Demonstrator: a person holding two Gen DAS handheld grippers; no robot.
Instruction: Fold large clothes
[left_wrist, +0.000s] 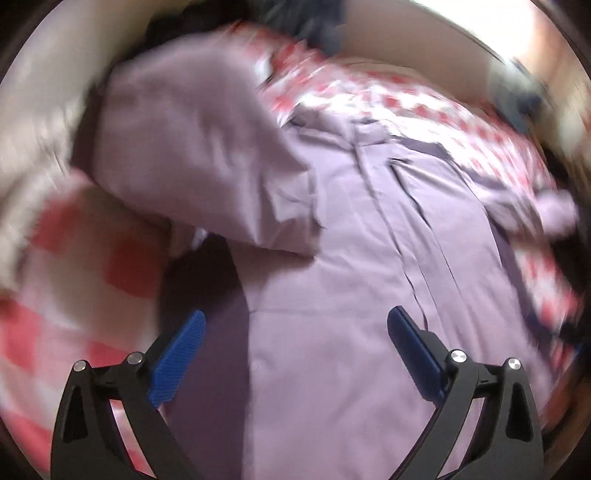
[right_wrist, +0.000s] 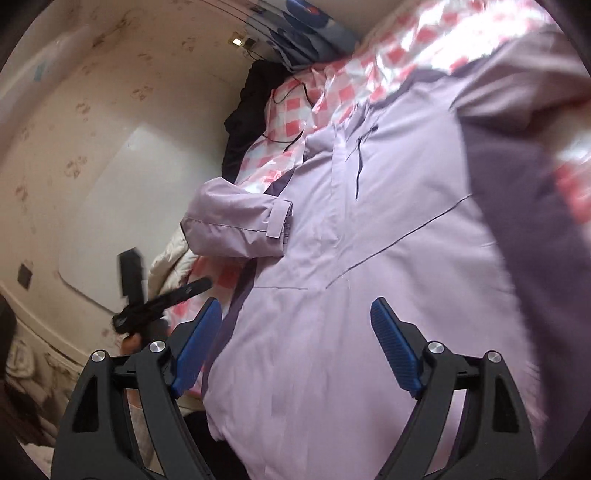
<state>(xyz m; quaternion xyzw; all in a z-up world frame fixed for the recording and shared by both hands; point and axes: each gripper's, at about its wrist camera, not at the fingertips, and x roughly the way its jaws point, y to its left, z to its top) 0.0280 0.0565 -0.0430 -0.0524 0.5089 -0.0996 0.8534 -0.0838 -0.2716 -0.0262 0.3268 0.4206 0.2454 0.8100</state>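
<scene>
Claws: my left claw (left_wrist: 295, 332) and right claw (right_wrist: 295, 325) both gape wide, empty, over lilac jacket (right_wrist: 351, 258) | jacket lies front-up on checked bed (right_wrist: 291, 107), one sleeve (right_wrist: 236, 225) folded across chest | next: pinch far sleeve, lay flat | wall (right_wrist: 92, 147) crowds sleeve side; open bed beyond collar.

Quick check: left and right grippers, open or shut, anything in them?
Left gripper: open, nothing held, over the lilac jacket.
Right gripper: open, nothing held, above the same jacket.
</scene>
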